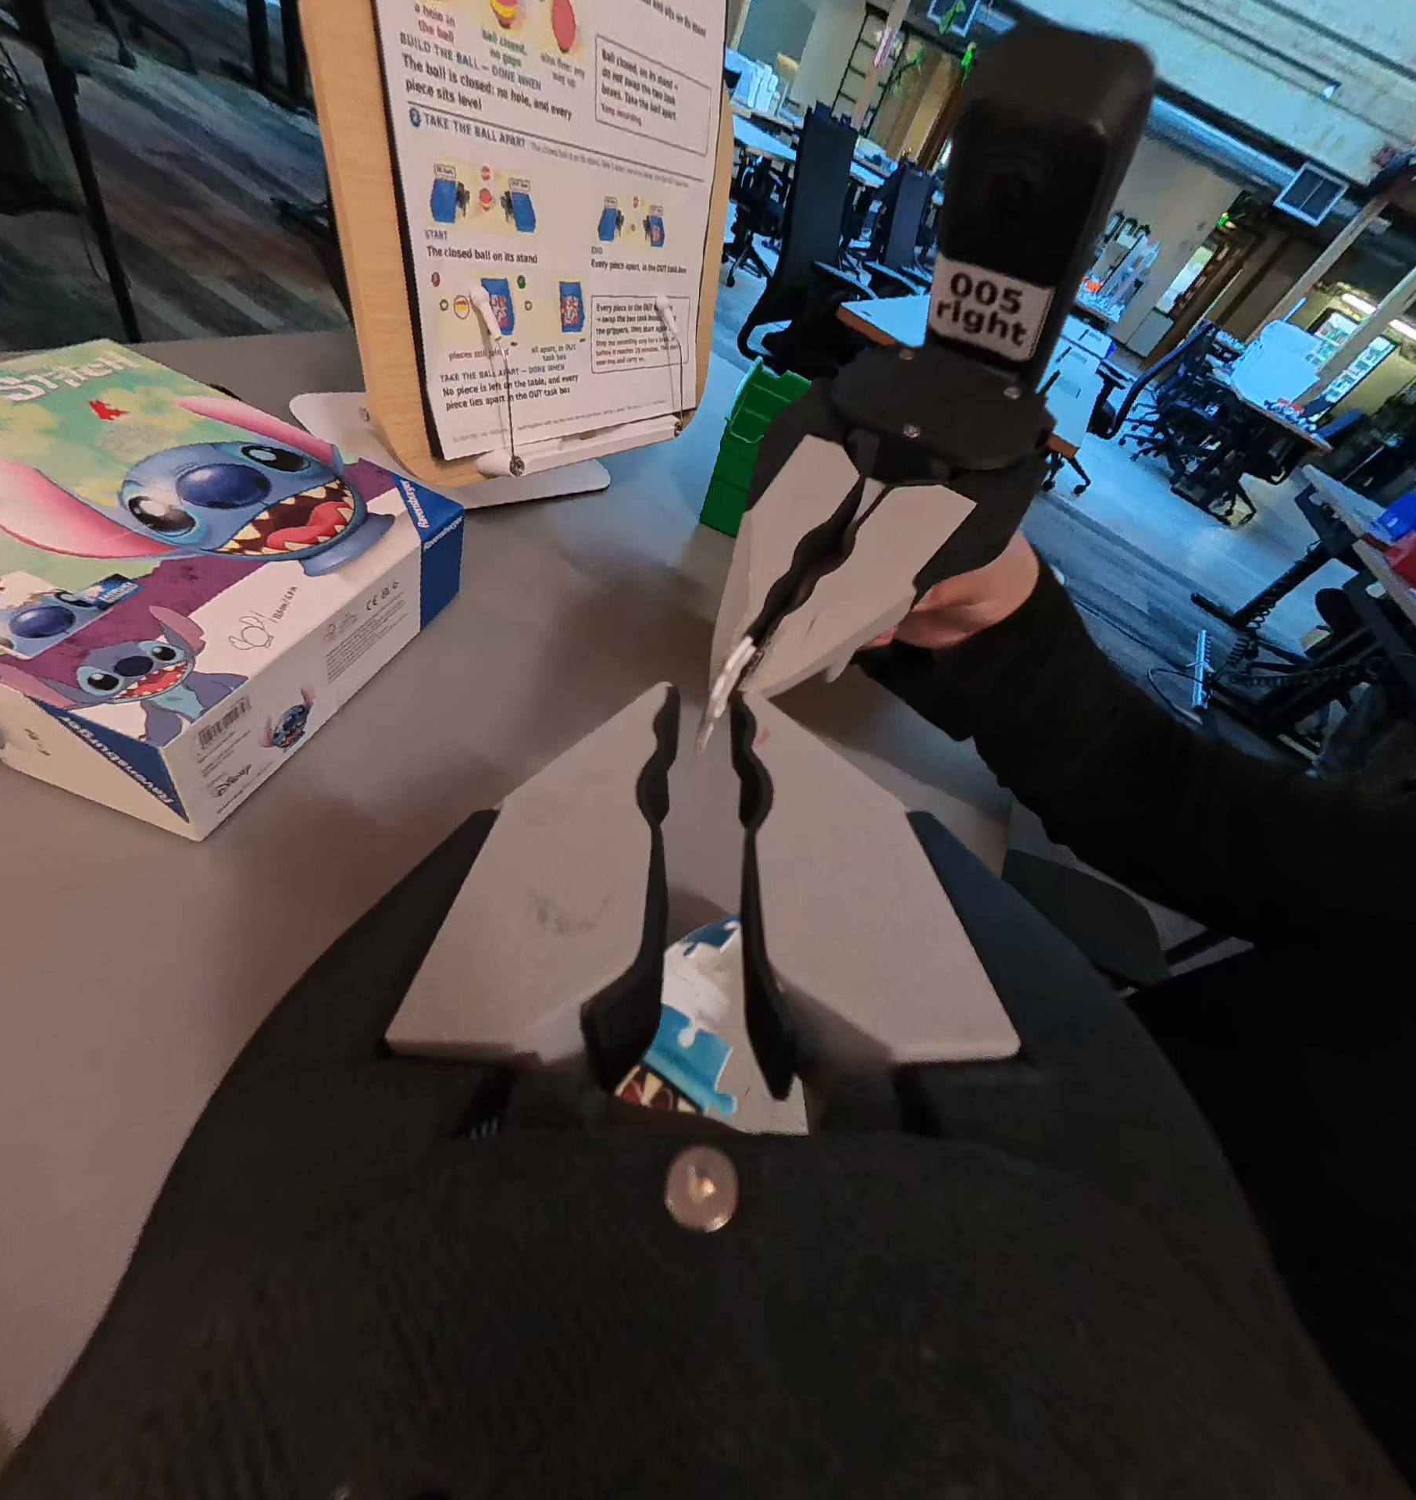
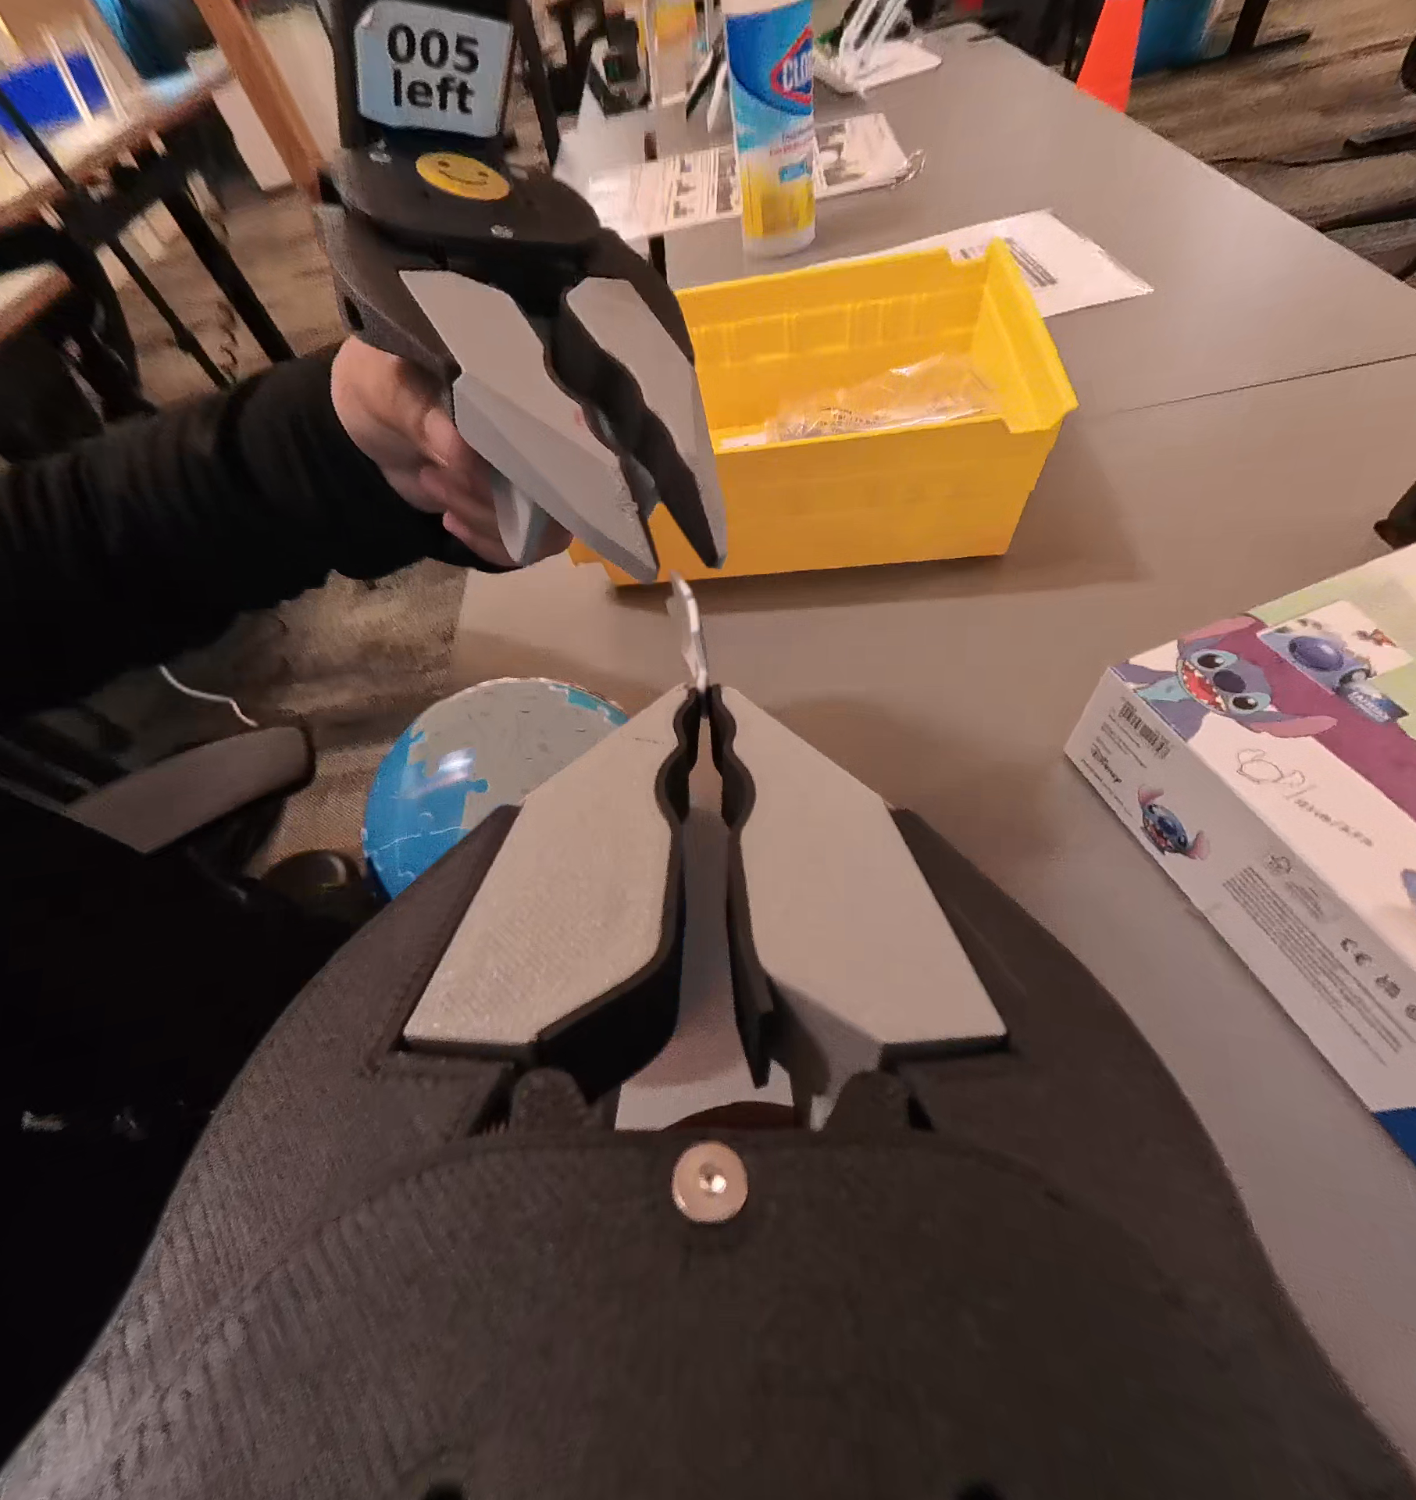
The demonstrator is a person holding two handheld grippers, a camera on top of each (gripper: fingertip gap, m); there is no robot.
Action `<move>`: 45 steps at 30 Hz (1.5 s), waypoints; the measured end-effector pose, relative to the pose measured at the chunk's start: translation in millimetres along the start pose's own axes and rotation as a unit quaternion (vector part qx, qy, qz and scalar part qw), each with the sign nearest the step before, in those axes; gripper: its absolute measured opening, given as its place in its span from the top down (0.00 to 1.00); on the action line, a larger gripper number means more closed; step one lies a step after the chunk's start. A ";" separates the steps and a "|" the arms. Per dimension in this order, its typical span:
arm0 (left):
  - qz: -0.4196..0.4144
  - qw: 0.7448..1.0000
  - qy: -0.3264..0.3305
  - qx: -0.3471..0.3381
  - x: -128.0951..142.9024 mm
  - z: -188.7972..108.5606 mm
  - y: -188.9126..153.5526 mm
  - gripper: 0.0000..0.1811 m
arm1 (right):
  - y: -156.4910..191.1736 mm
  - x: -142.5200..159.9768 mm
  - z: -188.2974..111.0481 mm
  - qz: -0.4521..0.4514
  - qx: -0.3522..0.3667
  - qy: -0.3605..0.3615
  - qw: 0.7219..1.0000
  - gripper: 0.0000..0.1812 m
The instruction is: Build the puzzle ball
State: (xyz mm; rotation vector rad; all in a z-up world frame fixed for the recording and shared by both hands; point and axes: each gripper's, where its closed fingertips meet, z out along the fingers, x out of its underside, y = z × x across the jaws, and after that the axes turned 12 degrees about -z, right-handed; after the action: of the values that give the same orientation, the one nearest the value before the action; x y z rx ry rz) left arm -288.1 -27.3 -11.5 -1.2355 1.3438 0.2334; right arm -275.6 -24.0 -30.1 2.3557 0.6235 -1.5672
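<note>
My right claw [image 2: 702, 698] is clamped on a thin puzzle piece [image 2: 690, 633] held edge-on, long axis pointing into my left claw's [image 1: 704, 706] slightly parted tips just beyond, both in the air over the table [image 2: 972, 665], half-built ball [image 2: 477, 771] below-left, nearer my left.

On the grey bench [image 2: 1013, 649], a yellow bin [image 2: 867, 422] holds a clear plastic bag (contents unclear). Just behind the bin stands a wipes canister [image 2: 772, 122] beside printed sheets [image 2: 1053, 260]; an orange cone [image 2: 1110, 49] is farther back.
</note>
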 end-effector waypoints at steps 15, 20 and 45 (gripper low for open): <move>0.028 0.999 0.016 0.009 25.0 1.4 32.4 1.00 | -12.9 4.6 25.6 -0.050 -0.025 0.058 0.997 1.00; 0.063 0.996 0.059 -0.021 40.6 11.3 45.4 0.99 | -15.5 16.0 35.1 -0.044 -0.044 0.071 0.996 1.00; 0.095 0.975 -0.124 -0.159 17.1 -9.1 108.7 0.86 | 30.8 11.7 37.9 -0.141 -0.008 0.153 0.978 1.00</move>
State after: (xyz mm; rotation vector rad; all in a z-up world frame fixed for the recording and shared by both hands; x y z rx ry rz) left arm -369.1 1.7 -80.8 -1.2901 1.2355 0.7403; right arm -288.0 -64.7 -56.8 2.6115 1.0751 -1.2967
